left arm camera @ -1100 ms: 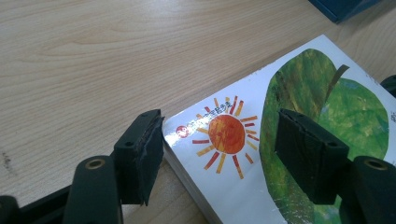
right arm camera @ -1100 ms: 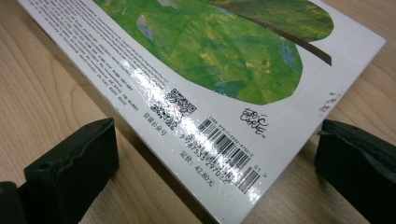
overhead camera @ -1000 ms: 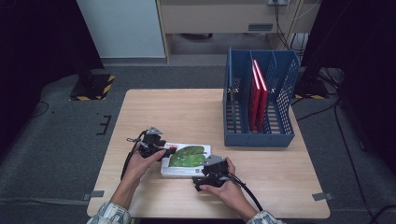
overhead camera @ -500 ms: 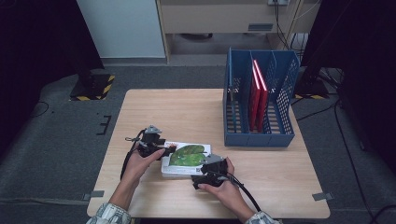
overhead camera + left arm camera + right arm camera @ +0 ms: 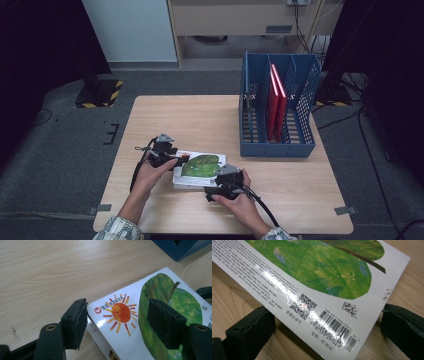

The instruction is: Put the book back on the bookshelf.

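A white book (image 5: 199, 170) with a green leaf and an orange sun on its cover lies flat near the table's front edge. My left gripper (image 5: 169, 151) is at its left end and stands open. In the left gripper view, one jaw is beside the book's (image 5: 130, 322) corner and the other hangs over the cover. My right gripper (image 5: 226, 184) is at the front right corner, also open. In the right gripper view its jaws stand wide on either side of the barcode corner of the book (image 5: 319, 285), which looks slightly raised off the wood.
A blue mesh file rack (image 5: 277, 142) stands at the table's right rear, with two red books (image 5: 276, 102) upright in one slot. Bare wooden tabletop (image 5: 190, 117) stretches behind the book. Dark carpet surrounds the table.
My left gripper has edged slightly closer onto the book's left corner. The book and my right gripper have hardly moved.
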A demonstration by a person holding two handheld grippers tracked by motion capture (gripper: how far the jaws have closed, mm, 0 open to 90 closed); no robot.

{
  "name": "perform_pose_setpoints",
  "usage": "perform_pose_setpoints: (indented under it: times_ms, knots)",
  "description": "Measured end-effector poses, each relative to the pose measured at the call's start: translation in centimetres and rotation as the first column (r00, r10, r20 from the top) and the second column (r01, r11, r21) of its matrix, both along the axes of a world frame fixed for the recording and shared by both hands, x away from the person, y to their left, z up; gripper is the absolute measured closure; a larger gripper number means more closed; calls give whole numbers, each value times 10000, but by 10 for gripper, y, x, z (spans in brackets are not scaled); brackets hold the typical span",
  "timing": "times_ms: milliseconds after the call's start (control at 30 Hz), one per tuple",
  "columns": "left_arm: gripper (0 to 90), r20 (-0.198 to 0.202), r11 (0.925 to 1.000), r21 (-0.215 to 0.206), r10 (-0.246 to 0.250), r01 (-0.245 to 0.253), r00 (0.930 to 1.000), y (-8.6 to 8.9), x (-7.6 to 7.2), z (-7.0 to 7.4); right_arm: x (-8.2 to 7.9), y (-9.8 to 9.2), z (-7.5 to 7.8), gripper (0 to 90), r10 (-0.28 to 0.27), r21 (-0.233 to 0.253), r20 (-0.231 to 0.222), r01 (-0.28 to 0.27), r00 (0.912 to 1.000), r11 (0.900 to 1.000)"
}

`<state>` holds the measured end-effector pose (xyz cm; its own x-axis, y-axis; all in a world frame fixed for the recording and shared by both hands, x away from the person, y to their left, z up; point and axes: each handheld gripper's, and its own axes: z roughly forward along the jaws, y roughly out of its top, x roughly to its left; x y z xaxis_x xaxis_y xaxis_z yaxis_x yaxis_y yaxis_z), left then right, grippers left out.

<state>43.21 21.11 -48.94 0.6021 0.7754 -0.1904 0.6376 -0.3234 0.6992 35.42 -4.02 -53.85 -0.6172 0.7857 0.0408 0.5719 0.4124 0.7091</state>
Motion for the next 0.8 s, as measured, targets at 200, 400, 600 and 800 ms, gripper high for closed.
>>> perform_pose_setpoints:
  times_ms: [200,400,600,800]
  knots:
    - [242,-148,9996,-288,41,-45,9999,2,1,-7,0,0,0,9,-25,35,6,25,10000,10000]
    - [186,-182,9996,-260,84,-88,9998,1,-2,-11,1,0,0,22,-76,73,10,76,10000,9999]
    - [163,-246,9997,-220,50,-55,9997,5,-5,-16,1,0,0,22,-65,52,46,65,10000,10000]
    - [157,-241,9992,-391,-88,78,9997,11,-13,-16,1,0,0,22,-68,68,30,68,10000,10000]
